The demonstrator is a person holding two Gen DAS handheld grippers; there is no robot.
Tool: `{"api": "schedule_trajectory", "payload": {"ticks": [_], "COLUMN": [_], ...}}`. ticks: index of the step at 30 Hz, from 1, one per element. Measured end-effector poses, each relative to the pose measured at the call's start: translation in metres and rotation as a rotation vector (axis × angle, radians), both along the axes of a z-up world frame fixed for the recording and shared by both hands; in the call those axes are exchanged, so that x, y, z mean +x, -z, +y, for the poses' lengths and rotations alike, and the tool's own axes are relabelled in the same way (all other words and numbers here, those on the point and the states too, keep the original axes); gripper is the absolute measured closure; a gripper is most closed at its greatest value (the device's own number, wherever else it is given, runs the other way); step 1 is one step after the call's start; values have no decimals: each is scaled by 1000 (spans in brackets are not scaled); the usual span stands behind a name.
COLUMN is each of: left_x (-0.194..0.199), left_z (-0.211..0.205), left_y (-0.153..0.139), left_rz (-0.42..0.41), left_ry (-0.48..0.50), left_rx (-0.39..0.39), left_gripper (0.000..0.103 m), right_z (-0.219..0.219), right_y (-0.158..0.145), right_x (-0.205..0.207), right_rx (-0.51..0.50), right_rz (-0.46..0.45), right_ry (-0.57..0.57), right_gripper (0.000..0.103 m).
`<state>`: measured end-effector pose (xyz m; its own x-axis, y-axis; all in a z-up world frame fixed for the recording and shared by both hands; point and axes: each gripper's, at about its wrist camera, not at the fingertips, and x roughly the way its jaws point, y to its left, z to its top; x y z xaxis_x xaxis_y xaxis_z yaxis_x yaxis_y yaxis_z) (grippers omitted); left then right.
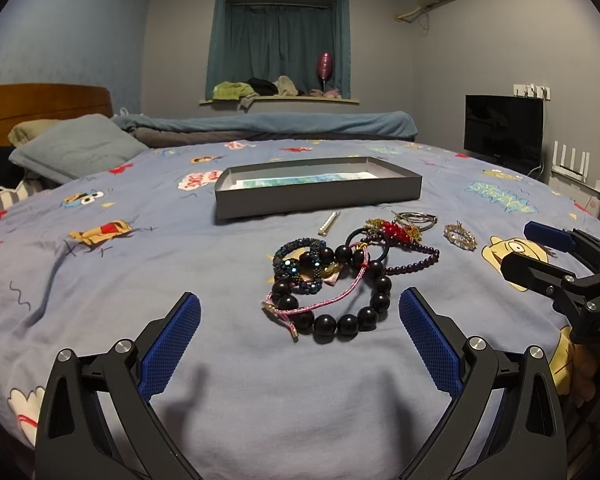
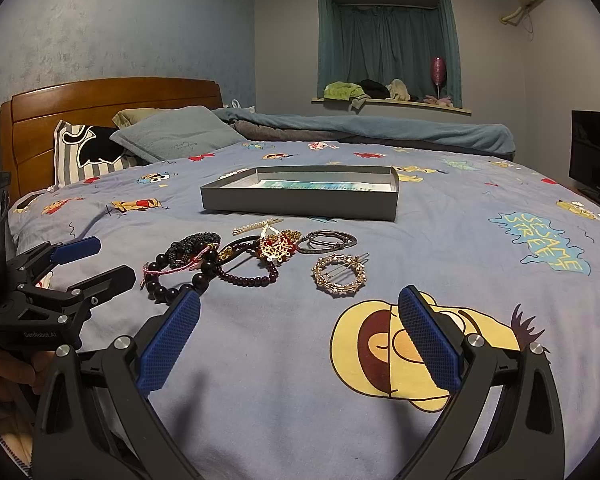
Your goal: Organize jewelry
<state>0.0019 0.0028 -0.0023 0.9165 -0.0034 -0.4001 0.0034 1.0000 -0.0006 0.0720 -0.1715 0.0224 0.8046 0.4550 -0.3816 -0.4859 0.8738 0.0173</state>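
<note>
A shallow grey tray (image 1: 318, 196) lies on the cartoon-print bedspread (image 1: 100, 280), its long side running across both views. Just in front of it sits a tangled jewelry pile (image 1: 340, 272): a black bead bracelet (image 1: 376, 300) nearest, and a pearl hair clip (image 1: 329, 224) pointing its long axis toward the tray. A round gold brooch (image 2: 339, 274) lies flat, apart to the pile's right. The left gripper (image 1: 300, 336) hovers low before the pile, spread wide and holding nothing. The right gripper (image 2: 299, 336) faces the brooch, likewise spread; whether either touches the bedspread is unclear.
</note>
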Motion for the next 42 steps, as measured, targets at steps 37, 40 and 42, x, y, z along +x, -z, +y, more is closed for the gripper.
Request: {"api": "schedule_trajectory", "payload": {"ticks": [37,40,42], "left_x": [-1,-1,3], "left_z": [8,10,12], "left_y": [0,-2,-1], "left_rz": [13,8,18], "left_ry": [-28,-16,-4], "left_rx": [-30,-39,-52], "left_gripper": [4,4,4], "right_z": [-3,-3,-2], "right_y": [-1,-1,-2], "right_x": [0,4,8], "right_rx": [8,12,10], "right_rz": [0,18,37], "right_ry": [2,-6,-10], "right_gripper": [5,5,5]}}
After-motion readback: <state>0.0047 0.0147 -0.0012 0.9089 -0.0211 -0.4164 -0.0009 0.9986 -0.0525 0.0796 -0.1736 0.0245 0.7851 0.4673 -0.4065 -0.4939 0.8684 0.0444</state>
